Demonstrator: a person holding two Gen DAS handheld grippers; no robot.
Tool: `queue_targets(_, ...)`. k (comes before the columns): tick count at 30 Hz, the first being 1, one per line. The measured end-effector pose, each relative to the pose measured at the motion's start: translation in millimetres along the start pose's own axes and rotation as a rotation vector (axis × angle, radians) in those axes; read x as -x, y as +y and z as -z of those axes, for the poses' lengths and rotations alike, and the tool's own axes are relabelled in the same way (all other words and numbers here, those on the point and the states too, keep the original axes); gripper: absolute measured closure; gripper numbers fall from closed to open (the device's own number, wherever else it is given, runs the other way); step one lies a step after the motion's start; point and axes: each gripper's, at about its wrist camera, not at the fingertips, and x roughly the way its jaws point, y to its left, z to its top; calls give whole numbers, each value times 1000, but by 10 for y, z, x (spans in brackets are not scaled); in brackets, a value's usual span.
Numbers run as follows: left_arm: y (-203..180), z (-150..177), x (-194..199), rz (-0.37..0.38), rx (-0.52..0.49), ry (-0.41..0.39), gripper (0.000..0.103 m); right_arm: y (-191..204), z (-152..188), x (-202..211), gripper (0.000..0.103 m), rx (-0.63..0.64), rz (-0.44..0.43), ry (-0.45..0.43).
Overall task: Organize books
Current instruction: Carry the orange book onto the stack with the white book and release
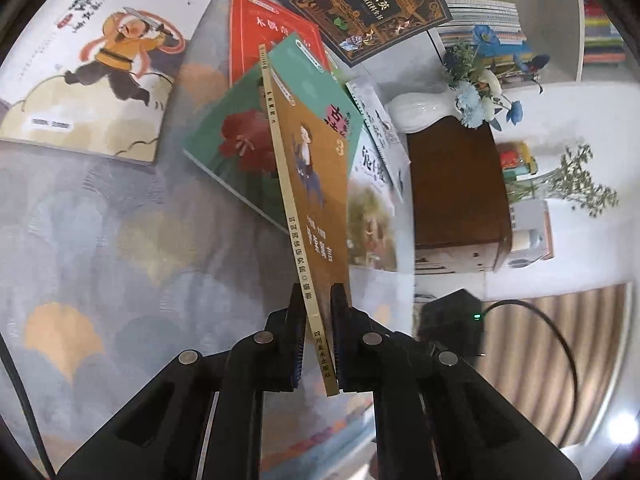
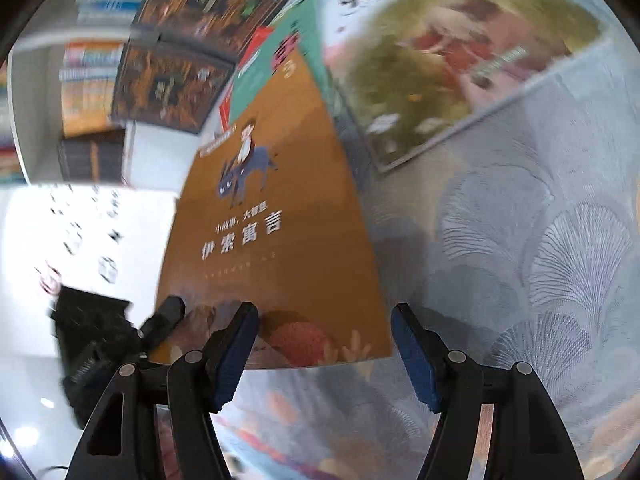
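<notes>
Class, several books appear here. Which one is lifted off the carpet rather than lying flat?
The thin orange-brown paperback with the donkey rider, clamped spine-up in the left gripper. The other books lie flat.

My left gripper [image 1: 316, 340] was clamped on the spine end of the brown book [image 1: 310, 184], holding it on edge above the patterned rug [image 1: 100, 240]. Beyond it lay a green book [image 1: 232, 152] and a red book [image 1: 260, 28], with a wooden cabinet [image 1: 456, 188] to the right.
</notes>
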Motion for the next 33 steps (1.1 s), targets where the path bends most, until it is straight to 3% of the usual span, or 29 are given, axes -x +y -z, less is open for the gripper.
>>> queue_targets(5, 43, -28, -38, 33, 33, 31, 94, -37, -62, -66, 40, -47, -87, 4)
queue_targets(10, 77, -48, 20, -67, -5, 12, 94, 109, -64, -66, 75, 6, -68, -17)
queue_targets(13, 20, 6, 48, -163, -95, 3, 94, 262, -19, -33, 77, 82, 17, -41)
queue_targets(19, -122, 154, 152, -282, -257, -20, 94, 714, 308, -54, 77, 324, 235, -69)
queue_targets(23, -159, 238, 360, -278, -322, -23, 94, 1058, 621, -99, 77, 513, 381, -107)
queue_targets(33, -56, 283, 1077, -259, -377, -96, 93, 1826, 1140, -287, 77, 720, 462, -168)
